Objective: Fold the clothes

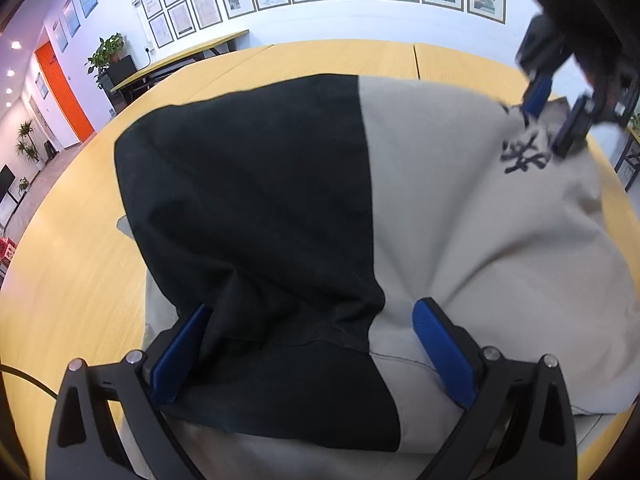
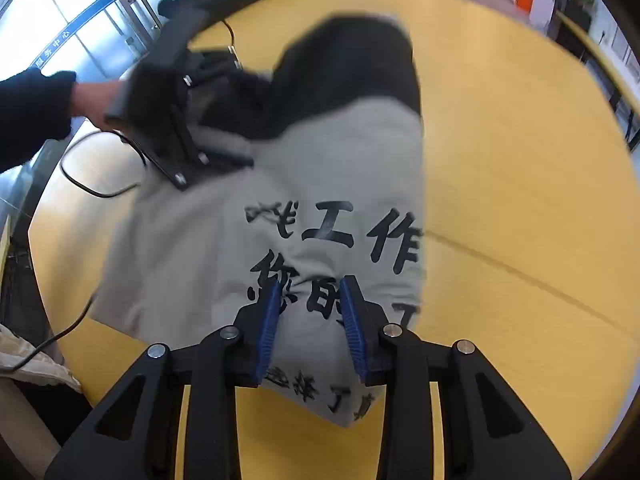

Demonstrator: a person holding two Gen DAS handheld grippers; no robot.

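Garment: a grey and black shirt [image 1: 460, 220] with black printed characters lies on the yellow round table [image 1: 72, 280], partly lifted into a hump between the 2 grippers.
Long axis: it runs from the black part near the left gripper [image 1: 312, 352] to the printed grey part near the right gripper [image 2: 308, 320].
Left jaws: wide apart, with bunched black and grey cloth between the blue pads [image 1: 444, 352]; I cannot tell if the pads really press it, the gap looks too wide for a firm hold.
Right jaws: narrow, closed on a fold of the grey printed cloth.
Deciding relation: each gripper stands at 1 end of the shirt, so the cloth spans directly ahead of both jaws (a fold would bring 1 end over toward the other).
Nearer hand: for the black end, the left; for the printed end, the right.
Left wrist view only: the black half as a broad panel, and the right gripper small at the far printed edge.
Right wrist view only: the printed characters [image 2: 340, 248] clearly, the person's hand [image 2: 96, 100] on the left tool, and a black cable [image 2: 80, 184] on the table.
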